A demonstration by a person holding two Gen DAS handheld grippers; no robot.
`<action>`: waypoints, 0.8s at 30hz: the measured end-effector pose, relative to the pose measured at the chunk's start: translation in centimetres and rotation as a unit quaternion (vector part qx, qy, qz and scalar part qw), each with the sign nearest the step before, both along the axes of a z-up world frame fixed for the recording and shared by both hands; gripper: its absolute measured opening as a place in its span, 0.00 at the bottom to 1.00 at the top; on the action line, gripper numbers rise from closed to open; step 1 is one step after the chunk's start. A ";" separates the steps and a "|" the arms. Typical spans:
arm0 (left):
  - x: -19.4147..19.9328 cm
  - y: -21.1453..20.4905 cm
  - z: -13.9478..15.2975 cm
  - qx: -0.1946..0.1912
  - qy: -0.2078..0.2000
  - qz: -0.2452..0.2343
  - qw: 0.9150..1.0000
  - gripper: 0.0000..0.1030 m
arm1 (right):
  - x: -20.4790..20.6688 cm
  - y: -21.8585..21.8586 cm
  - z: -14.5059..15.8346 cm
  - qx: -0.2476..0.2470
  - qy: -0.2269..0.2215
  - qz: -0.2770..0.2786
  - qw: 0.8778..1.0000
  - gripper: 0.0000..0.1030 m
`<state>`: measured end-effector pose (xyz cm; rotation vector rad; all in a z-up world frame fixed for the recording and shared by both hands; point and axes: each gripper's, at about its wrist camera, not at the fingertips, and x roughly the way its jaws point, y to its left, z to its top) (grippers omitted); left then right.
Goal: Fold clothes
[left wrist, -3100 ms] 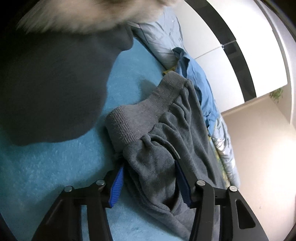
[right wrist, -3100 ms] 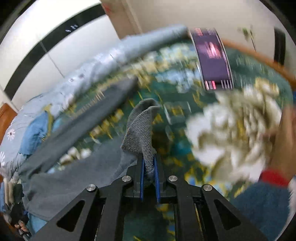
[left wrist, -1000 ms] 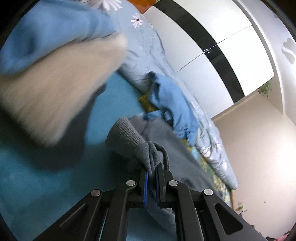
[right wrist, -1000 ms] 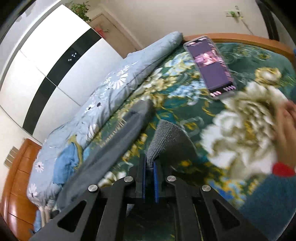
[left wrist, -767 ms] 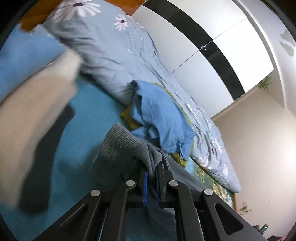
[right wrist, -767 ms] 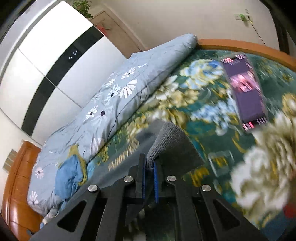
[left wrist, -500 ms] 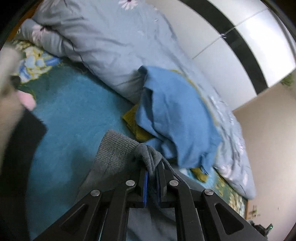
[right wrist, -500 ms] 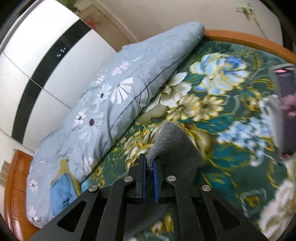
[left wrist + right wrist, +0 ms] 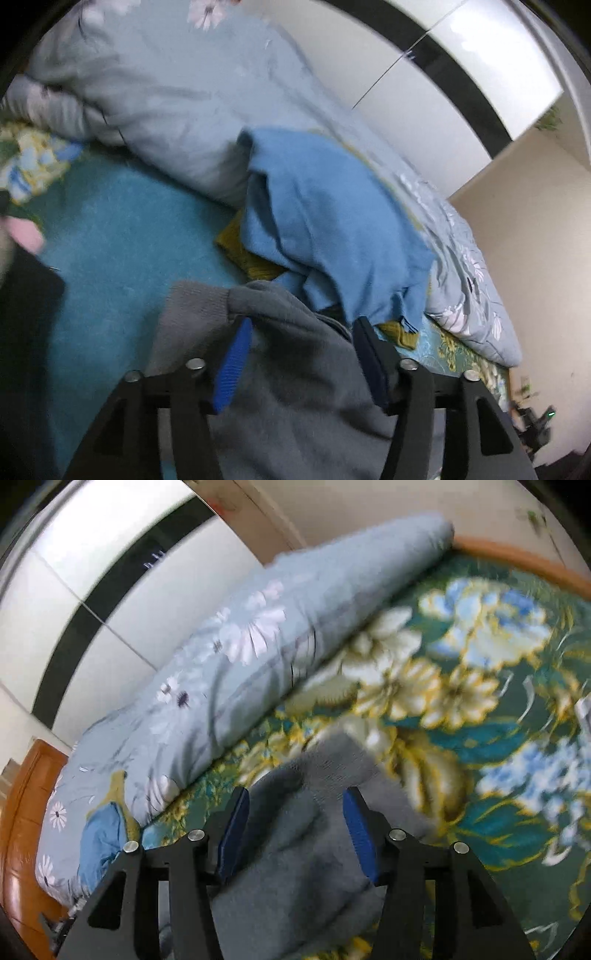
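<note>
Both grippers have their jaws spread wide right now, nothing pinched in either one. In the left wrist view the left gripper (image 9: 301, 328) sits over the grey sweatpants (image 9: 295, 387), which lie bunched between the two fingers without the blue pads pressing on them. The ribbed waistband (image 9: 192, 306) pokes out just past the left finger, resting on the teal blanket (image 9: 122, 236).

In the right wrist view it's the same deal: the right gripper (image 9: 295, 805) is parted, and another stretch of the grey sweatpants (image 9: 295, 867) lies loose in the gap, with a ribbed edge (image 9: 332, 757) just ahead of the fingertips. That part sits on the green floral bedspread (image 9: 461, 701). Can't tell whether the fabric touches the pads there, it's a bit blurry.

A little further out on the left side, a blue garment (image 9: 325, 214) is heaped just behind the sweatpants, with a mustard-yellow cloth (image 9: 243, 254) peeking out from under it. At the far left edge there's a blurry pink bit (image 9: 26, 232), too smeared to identify.

Behind all that runs a long rolled-up light blue duvet (image 9: 166, 103) with daisy print, and it shows in the right view too (image 9: 258, 646), lying along the far side of the bed. The orange wooden bed frame (image 9: 517, 559) curves round the mattress edge beyond it. At the very back stands a white wardrobe with a black stripe (image 9: 92, 602), next to a cream wall (image 9: 535, 221).
</note>
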<state>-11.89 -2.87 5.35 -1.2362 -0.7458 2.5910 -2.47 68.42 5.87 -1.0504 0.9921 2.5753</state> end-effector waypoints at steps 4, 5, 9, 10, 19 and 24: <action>5.6 -1.0 0.2 -0.043 0.012 0.051 0.998 0.72 | 3.6 1.0 -1.5 -0.041 0.000 -0.020 0.999 0.54; 6.6 -1.4 -0.3 -0.043 0.007 0.061 0.997 0.72 | 4.3 1.1 -2.3 -0.058 -0.003 -0.022 0.998 0.54; 9.3 -3.8 -4.9 0.012 -0.045 0.093 0.995 0.72 | 6.2 1.3 -5.5 -0.131 0.001 -0.045 0.990 0.58; 9.5 -4.3 -6.1 0.036 -0.059 0.097 0.993 0.72 | 6.2 1.3 -6.0 -0.150 0.010 -0.050 0.987 0.59; 6.9 -3.9 -9.1 0.104 -0.052 0.101 0.988 0.70 | 3.2 0.2 -7.4 -0.173 0.027 -0.075 0.982 0.59; 6.1 -4.6 -9.5 0.123 -0.032 0.124 0.984 0.45 | 3.1 0.0 -7.2 -0.170 0.015 -0.090 0.981 0.22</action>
